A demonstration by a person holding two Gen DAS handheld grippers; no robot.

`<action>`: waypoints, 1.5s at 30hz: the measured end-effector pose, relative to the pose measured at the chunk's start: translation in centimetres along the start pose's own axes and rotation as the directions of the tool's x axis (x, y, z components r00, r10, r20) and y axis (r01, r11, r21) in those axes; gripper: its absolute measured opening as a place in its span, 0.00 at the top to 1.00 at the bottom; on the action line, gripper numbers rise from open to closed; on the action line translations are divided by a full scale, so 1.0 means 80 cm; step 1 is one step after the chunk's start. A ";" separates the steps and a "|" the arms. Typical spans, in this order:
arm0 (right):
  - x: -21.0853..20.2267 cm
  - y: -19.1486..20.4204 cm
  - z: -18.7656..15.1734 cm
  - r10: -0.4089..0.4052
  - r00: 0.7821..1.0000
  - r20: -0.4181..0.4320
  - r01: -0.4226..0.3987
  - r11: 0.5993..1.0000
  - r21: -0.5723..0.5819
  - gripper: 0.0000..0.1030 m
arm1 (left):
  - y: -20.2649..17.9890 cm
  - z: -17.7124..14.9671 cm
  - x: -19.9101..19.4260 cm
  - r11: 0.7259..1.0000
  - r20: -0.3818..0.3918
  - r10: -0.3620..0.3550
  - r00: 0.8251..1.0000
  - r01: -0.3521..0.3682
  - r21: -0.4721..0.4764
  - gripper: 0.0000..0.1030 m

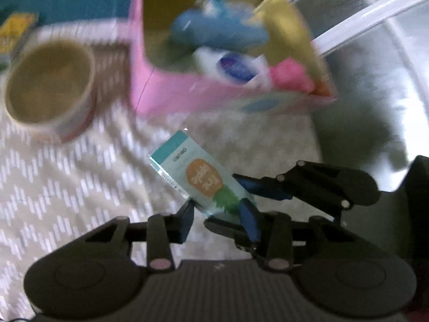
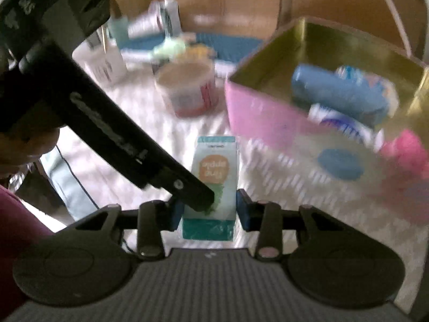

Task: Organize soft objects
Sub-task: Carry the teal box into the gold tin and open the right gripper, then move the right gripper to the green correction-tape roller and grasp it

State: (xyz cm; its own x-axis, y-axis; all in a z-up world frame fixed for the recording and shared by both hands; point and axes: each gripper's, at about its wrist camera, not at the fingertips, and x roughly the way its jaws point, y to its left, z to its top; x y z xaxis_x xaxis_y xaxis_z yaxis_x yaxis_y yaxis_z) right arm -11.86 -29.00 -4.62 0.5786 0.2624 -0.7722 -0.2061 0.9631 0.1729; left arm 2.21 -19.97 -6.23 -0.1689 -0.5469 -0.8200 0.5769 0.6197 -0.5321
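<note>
A teal and white packet (image 1: 199, 175) with an orange pineapple print is held up over the patterned cloth. Both grippers meet at its lower end. My left gripper (image 1: 218, 216) has its blue pads on either side of the packet. My right gripper (image 2: 209, 210) also closes on the packet (image 2: 215, 179), and the left gripper's black arm (image 2: 107, 131) crosses in from the left onto it. Behind stands a pink box (image 1: 161, 88) with a gold inside, holding a blue soft object (image 1: 217, 30), a white packet (image 1: 233, 65) and a pink soft object (image 1: 289, 76).
A round tub (image 1: 49, 88) stands left of the box on the chevron cloth (image 1: 67, 182). In the right wrist view, bottles and tubes (image 2: 150, 29) lie at the back by a blue mat (image 2: 230, 45). A metal surface (image 1: 375, 107) lies to the right.
</note>
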 end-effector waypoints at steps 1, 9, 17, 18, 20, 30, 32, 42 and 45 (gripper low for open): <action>-0.011 -0.001 0.007 -0.006 1.000 0.024 0.006 1.000 0.002 0.57 | -0.008 0.003 -0.013 1.000 0.026 -0.009 1.000 0.008 0.018 0.63; -0.025 -0.041 0.067 -0.141 0.975 0.172 0.136 0.990 0.044 0.57 | -0.047 0.077 -0.048 0.993 0.203 0.010 0.979 -0.034 0.116 0.63; 0.071 -0.115 0.109 -0.162 0.985 0.066 0.144 0.965 0.217 0.57 | -0.022 0.165 0.028 0.978 0.173 0.195 0.965 -0.205 0.040 0.59; 0.077 -0.115 0.113 -0.193 0.979 0.067 0.175 0.962 0.211 0.57 | -0.023 0.170 0.028 0.973 0.189 0.215 0.958 -0.226 0.037 0.59; 0.089 -0.117 0.123 -0.258 0.964 0.066 0.240 0.949 0.204 0.54 | -0.026 0.175 0.023 0.967 0.225 0.239 0.944 -0.253 0.033 0.58; 0.034 -0.056 0.099 -0.166 0.966 0.199 0.127 0.973 0.194 0.42 | -0.007 0.085 -0.067 0.985 0.322 0.093 0.942 -0.135 0.108 0.48; 0.027 -0.022 0.096 -0.133 0.964 0.228 0.105 0.986 0.130 0.47 | 0.006 0.062 -0.091 0.986 0.341 0.077 0.937 -0.123 0.115 0.47; 0.137 0.123 0.166 0.065 0.997 0.035 -0.056 0.974 -0.218 0.52 | 0.147 -0.047 -0.175 0.924 0.366 0.382 0.848 -0.341 -0.174 0.50; 0.181 0.144 0.207 0.003 1.000 -0.005 -0.004 0.979 -0.204 0.53 | 0.193 -0.071 -0.187 0.892 0.328 0.443 0.834 -0.375 -0.253 0.50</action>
State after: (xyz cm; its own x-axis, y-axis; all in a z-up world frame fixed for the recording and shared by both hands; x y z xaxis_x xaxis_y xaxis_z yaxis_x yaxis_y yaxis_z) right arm 7.24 -13.12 -3.67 0.5737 0.2653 -0.7749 -0.3654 0.9296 0.0477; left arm 9.14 0.99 -3.34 0.3772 -0.3663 -0.8506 0.3757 0.9000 -0.2209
